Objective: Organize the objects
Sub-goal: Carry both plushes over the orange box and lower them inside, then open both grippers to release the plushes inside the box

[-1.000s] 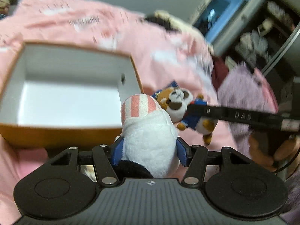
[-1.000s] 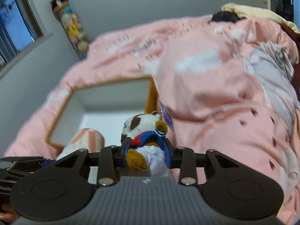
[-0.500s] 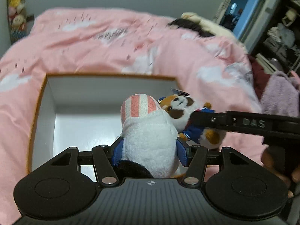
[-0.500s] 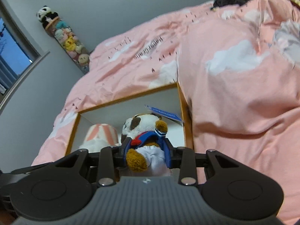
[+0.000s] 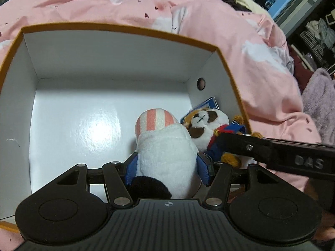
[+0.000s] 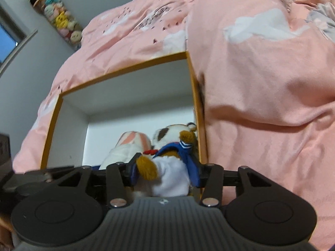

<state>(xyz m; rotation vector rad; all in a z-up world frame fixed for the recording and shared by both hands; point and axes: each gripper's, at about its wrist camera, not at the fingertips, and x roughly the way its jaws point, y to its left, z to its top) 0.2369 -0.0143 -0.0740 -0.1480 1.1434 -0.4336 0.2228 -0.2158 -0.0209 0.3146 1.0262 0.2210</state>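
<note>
Left gripper: clamped on white plush, inside box near right wall. Right gripper: clamped on panda plush alongside, apparently lowered for release together.

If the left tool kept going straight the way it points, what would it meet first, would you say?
Probably the glossy white floor of the orange-rimmed cardboard box; depth is unclear. The white plush toy with pink-striped cap it holds would touch down first.
</note>
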